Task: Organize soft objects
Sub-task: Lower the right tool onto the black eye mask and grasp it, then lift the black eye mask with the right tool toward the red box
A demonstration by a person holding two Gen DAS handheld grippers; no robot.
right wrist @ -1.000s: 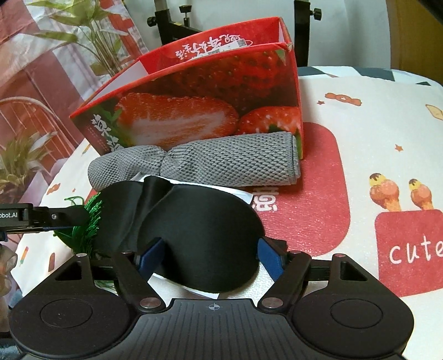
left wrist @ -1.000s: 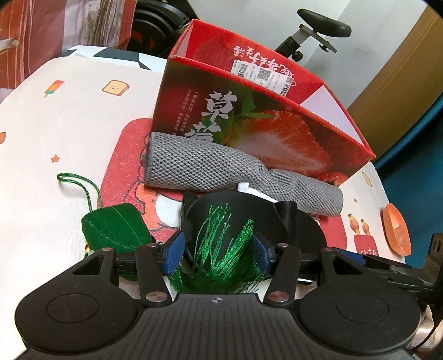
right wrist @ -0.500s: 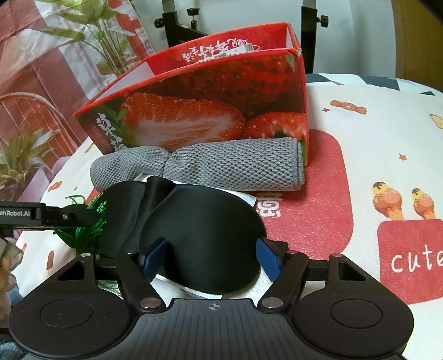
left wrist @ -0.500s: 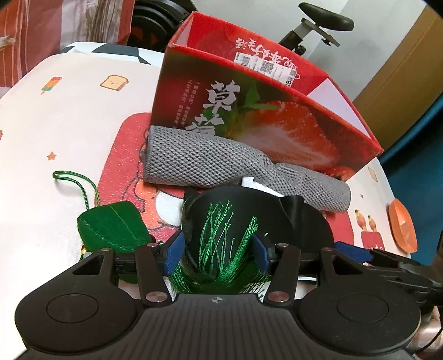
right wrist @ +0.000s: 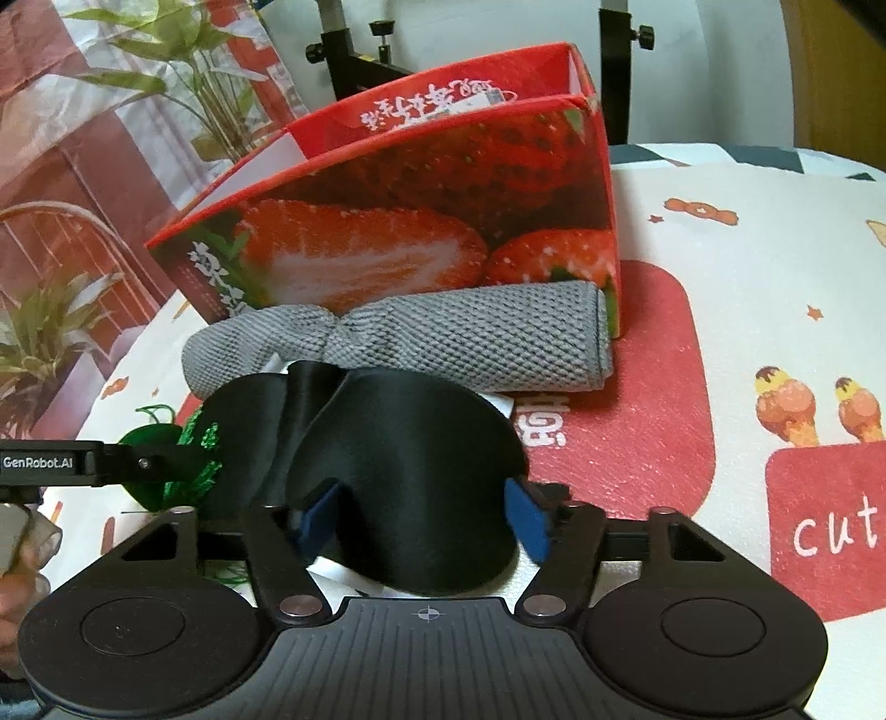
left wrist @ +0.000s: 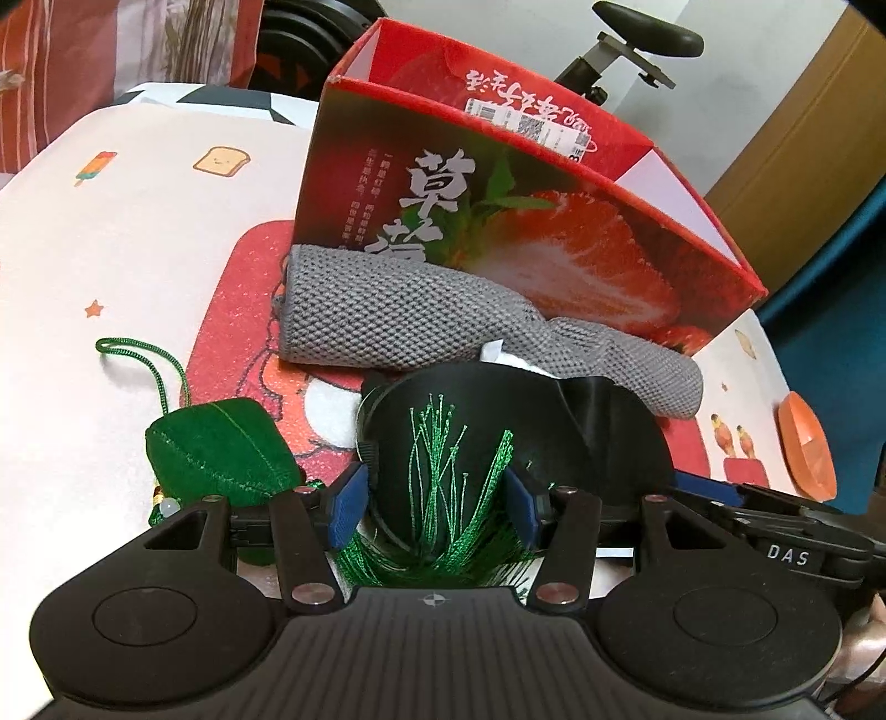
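A black satin eye mask (left wrist: 498, 437) (right wrist: 398, 471) lies on the table in front of a rolled grey knit cloth (left wrist: 421, 327) (right wrist: 443, 338). Behind them stands an open red strawberry box (left wrist: 531, 221) (right wrist: 421, 221). A green stuffed charm (left wrist: 216, 448) with a cord lies left of the mask; its green tassel (left wrist: 443, 498) runs between my left fingers. My left gripper (left wrist: 434, 507) is open around the tassel and one end of the mask. My right gripper (right wrist: 423, 515) is open around the other end of the mask.
The table wears a pale cloth (left wrist: 127, 238) (right wrist: 775, 266) with red patches and cartoon prints. An orange piece (left wrist: 805, 448) lies at the far right edge in the left wrist view. An exercise bike (left wrist: 637, 50) and a plant-print curtain (right wrist: 83, 166) stand behind.
Both grippers have moved a little forward and closer to the mask and box. The jaws stay open; the objects on the table have not moved.
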